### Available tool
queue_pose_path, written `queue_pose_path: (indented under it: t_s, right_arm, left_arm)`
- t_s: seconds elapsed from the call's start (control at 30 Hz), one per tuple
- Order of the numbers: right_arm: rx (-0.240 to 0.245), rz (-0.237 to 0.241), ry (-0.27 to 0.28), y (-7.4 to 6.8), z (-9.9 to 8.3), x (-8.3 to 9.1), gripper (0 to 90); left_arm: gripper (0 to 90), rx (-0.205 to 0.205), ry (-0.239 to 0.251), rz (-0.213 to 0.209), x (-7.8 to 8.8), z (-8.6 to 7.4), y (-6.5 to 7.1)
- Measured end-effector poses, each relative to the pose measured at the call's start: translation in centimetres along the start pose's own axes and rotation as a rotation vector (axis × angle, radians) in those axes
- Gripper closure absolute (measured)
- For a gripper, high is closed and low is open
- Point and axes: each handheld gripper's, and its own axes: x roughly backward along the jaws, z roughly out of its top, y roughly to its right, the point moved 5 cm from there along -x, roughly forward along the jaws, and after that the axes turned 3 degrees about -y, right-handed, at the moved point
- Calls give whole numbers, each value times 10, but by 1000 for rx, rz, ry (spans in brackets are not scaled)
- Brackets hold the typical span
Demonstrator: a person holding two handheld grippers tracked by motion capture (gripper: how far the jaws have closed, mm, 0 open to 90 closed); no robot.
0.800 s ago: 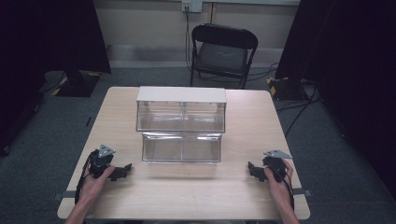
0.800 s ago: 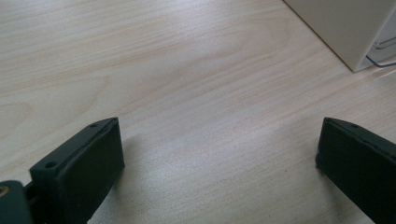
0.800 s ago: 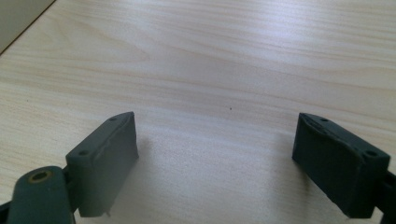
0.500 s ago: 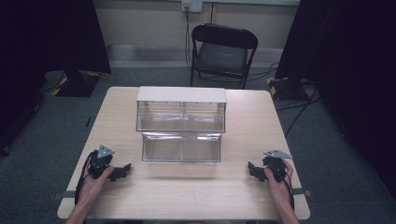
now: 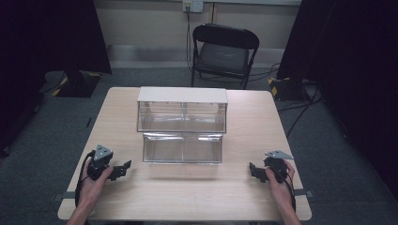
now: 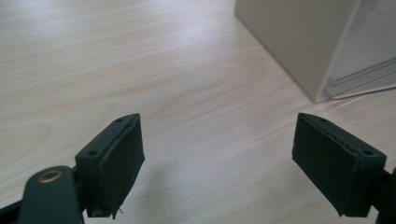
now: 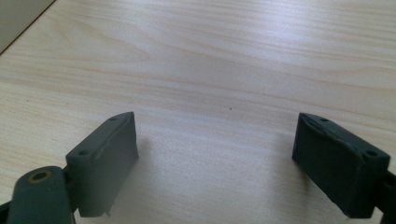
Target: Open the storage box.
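Observation:
A clear plastic drawer unit [image 5: 182,124] with a white top stands in the middle of the wooden table [image 5: 244,183]; its lower drawer [image 5: 182,147] sticks out toward me. My left gripper [image 5: 123,168] rests near the front left of the table, open, with nothing between its jaws. In the left gripper view [image 6: 217,158] the unit's beige side wall [image 6: 299,42] rises at the upper right. At the front right sits my right gripper [image 5: 253,170], also open and empty. The right gripper view [image 7: 215,161] looks over bare wood, with a corner of the unit [image 7: 21,16] at the upper left.
A black folding chair [image 5: 224,51] stands behind the table's far edge. Dark curtains hang at both sides. Cables run across the grey carpet at the right. Bare tabletop lies between the two grippers and in front of the drawer.

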Motion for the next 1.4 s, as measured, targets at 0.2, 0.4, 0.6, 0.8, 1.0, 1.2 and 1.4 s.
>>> queue_pose_path:
  t_s: [0.2, 0.4, 0.6, 0.8, 1.0, 1.2, 1.4]
  right_arm:
    - [0, 0, 0, 0, 0, 0, 133]
    - [0, 0, 0, 0, 0, 0, 133]
    - [0, 0, 0, 0, 0, 0, 133]
    - [0, 0, 0, 0, 0, 0, 133]
    - [0, 0, 0, 0, 0, 0, 133]
    - [0, 0, 0, 0, 0, 0, 133]
    - [0, 0, 0, 0, 0, 0, 133]
  left_arm:
    - [158, -42, 40, -60, 7, 7, 17]
    - [162, -79, 42, -106, 9, 10, 31]
    - [162, -88, 43, -145, 8, 13, 44]
    - [162, -99, 41, -155, 3, 16, 50]
    - [162, -112, 46, -158, -2, 19, 53]
    - [156, -102, 58, -169, -2, 21, 52]
    - [150, -112, 62, -171, -1, 23, 53]
